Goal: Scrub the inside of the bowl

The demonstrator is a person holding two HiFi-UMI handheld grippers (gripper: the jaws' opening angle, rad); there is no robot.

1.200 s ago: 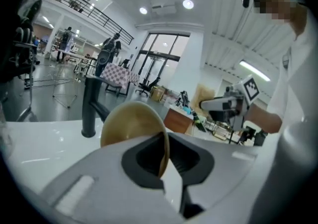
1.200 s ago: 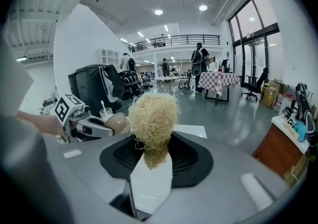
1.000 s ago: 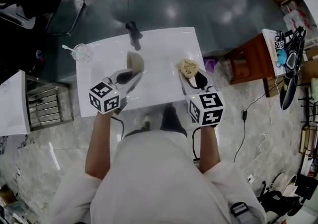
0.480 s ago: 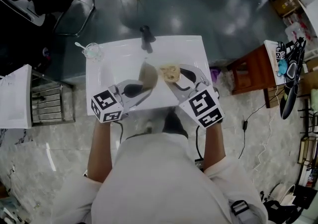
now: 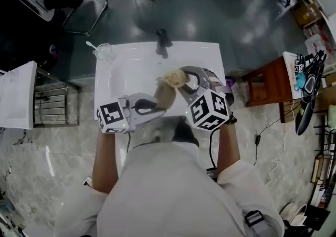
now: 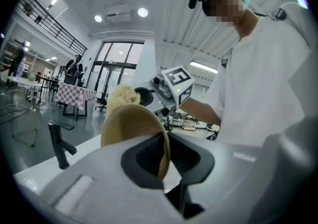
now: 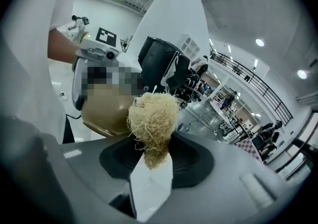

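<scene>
Both claws loaded above the worktop's near edge: bowl left, scrubber right.
The left gripper [image 6: 163, 156] pinches the tan bowl [image 6: 130, 128] by its rim, jaws nearly together and just beginning to open, the rim between the pads and the bowl tipped up on edge. The right gripper [image 7: 151, 161] stands about half open, clamped on a pale fibrous scrubber [image 7: 153, 121], which sits right at the bowl's upper rim – whether they touch cannot be told. Beyond them the white worktop [image 5: 126, 68] carries a black tap [image 5: 163, 41] at its far edge and a clear cup [image 5: 103, 52] with a spoon at its far left corner. Farther out lie a dark glossy floor and, to the right, a brown wooden cabinet [image 5: 265, 81].
</scene>
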